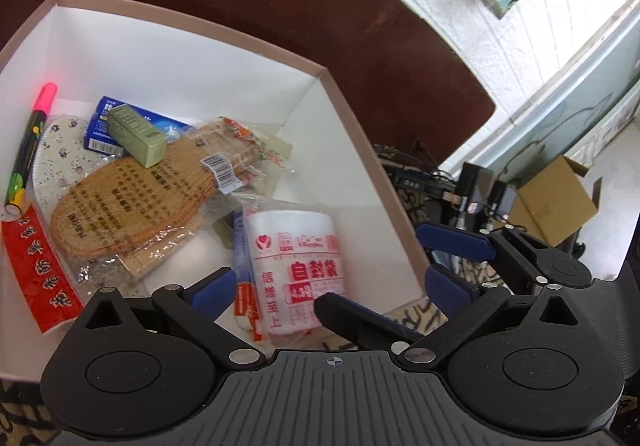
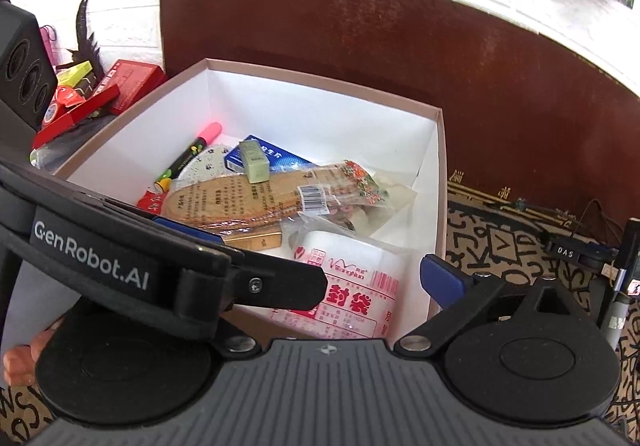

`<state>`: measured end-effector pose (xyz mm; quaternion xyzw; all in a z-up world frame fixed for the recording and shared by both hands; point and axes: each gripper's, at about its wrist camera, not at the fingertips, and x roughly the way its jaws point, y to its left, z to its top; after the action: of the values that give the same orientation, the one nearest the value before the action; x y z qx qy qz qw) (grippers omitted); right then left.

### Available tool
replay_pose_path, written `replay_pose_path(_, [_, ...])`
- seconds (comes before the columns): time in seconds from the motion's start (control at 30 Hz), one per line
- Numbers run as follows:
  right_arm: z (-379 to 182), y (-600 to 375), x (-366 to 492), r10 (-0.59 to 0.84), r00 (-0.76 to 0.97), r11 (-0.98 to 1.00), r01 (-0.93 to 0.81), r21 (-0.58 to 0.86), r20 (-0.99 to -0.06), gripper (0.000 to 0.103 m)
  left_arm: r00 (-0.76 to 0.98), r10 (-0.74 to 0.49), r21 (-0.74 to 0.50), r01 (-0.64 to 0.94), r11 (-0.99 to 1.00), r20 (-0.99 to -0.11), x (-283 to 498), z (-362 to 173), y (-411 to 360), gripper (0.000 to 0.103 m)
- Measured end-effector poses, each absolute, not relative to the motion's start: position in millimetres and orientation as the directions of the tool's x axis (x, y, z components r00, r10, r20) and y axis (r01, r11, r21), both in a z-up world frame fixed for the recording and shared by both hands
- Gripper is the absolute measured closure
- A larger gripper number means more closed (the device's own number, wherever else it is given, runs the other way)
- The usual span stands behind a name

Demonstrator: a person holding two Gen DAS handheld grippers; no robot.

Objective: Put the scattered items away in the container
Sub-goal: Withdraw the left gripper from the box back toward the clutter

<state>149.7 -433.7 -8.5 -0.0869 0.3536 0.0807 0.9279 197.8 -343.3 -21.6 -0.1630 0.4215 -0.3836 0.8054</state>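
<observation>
Left wrist view first: the left gripper [image 1: 332, 294] is hanging over the near right corner of the white box [image 1: 188, 58], fingers spread wide apart with nothing between them. One blue pad [image 1: 216, 286] is sitting inside the box, the other [image 1: 448, 286] is outside past the right wall. Right under the gap the roll of zip bags [image 1: 296, 266] is lying on the box floor. Behind it the bagged woven insoles [image 1: 140, 198] are stretching diagonally across the middle, with a small green carton [image 1: 138, 134] resting on top of them and a blue carton [image 1: 108, 126] tucked behind. A pink-capped marker [image 1: 30, 146] is leaning along the left wall, a floral insole [image 1: 60, 150] is lying beside it, and a red paper strip [image 1: 40, 270] is lying at the near left. The right gripper [image 1: 460, 262] is showing just outside the box's right wall, fingers parted too.

Right wrist view: the right gripper [image 2: 372, 274] is also holding nothing, its one visible blue pad [image 2: 440, 278] just off the box corner, and the left gripper's finger [image 2: 180, 258] is crossing in front of it. Same stuff is sitting in the box [image 2: 320, 82], zip bag roll [image 2: 352, 274] nearest. Off to the left, outside the box, a pile of red packets [image 2: 120, 86] is lying next to a black speaker [image 2: 24, 70]. Patterned cloth [image 2: 500, 246] is covering the surface to the right.
</observation>
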Motion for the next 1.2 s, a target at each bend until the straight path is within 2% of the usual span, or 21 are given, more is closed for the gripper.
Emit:
replay_pose_path(0.33, [14, -413, 119, 0.105, 0.783, 0.972, -0.21, -0.102, -0.613, 0.002, 0.463, -0.755, -0.556, 0.511, 0.656, -0.465, 160, 3, -312, 0.0])
replay_pose_path(0.57, [30, -392, 82, 0.18, 0.827, 0.974, -0.226, -0.023, -0.533, 0.001, 0.577, -0.717, -0.53, 0.496, 0.688, -0.391, 115, 16, -258, 0.0])
replay_pose_path(0.77, [23, -357, 51, 0.254, 0.837, 0.961, -0.275, 0.029, -0.484, 0.001, 0.652, -0.652, -0.459, 0.477, 0.749, -0.386, 76, 15, -213, 0.0])
replay_pose_path(0.97, [10, -317, 27, 0.324, 0.834, 0.944, -0.318, 0.09, -0.448, 0.001, 0.676, -0.617, -0.482, 0.417, 0.771, -0.402, 56, 5, -164, 0.0])
replay_pose_path(1.2, [1, -268, 18, 0.386, 0.807, 0.92, -0.373, 0.122, -0.447, 0.001, 0.729, -0.547, -0.491, 0.328, 0.807, -0.411, 44, -7, -111, 0.0])
